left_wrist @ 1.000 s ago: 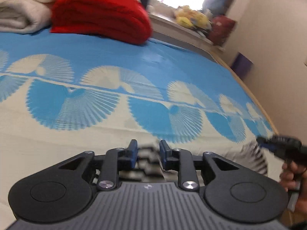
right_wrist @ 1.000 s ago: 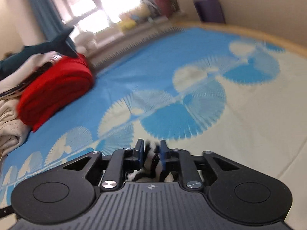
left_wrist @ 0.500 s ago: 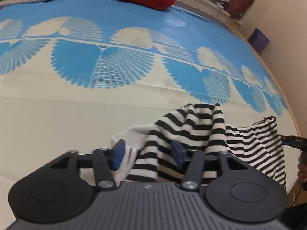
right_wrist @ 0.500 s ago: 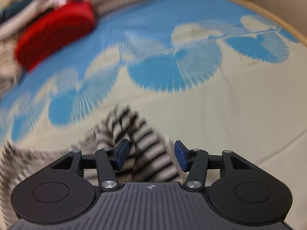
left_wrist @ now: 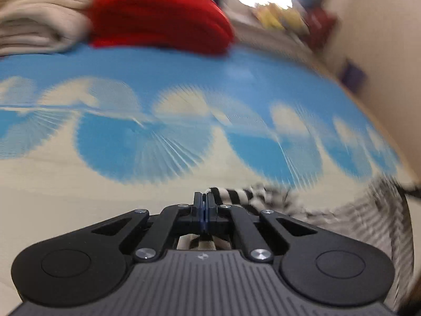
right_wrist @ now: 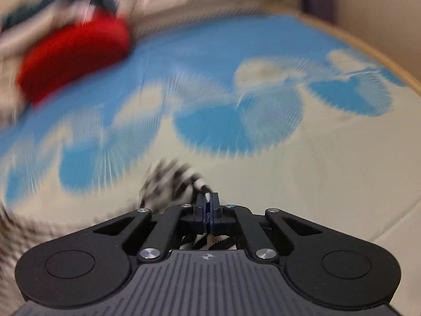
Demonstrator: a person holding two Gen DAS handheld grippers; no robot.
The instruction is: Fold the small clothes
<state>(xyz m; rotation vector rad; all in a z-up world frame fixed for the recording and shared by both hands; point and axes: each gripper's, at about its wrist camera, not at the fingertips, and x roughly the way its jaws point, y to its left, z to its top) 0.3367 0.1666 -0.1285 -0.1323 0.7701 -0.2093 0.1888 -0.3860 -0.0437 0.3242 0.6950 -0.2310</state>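
A small black-and-white striped garment [left_wrist: 302,205] lies on a blue and cream patterned sheet [left_wrist: 158,94]. In the left wrist view my left gripper [left_wrist: 204,197] is shut on an edge of it, and the cloth trails off to the right in blur. In the right wrist view my right gripper [right_wrist: 207,197] is shut on another edge of the striped garment [right_wrist: 168,181], with a sliver of fabric showing between the pads. The cloth bunches to the left of its fingers. Both views are smeared by motion.
A folded red cloth [left_wrist: 160,18] and a stack of beige cloth [left_wrist: 39,13] lie at the far side of the sheet. The red cloth [right_wrist: 73,52] also shows at upper left in the right wrist view. A beige wall [left_wrist: 381,39] and a wooden edge [right_wrist: 368,50] bound the right side.
Half a second ago both grippers stood open over the striped garment; now both have shut on its edges. Both views have tilted up towards the far side.
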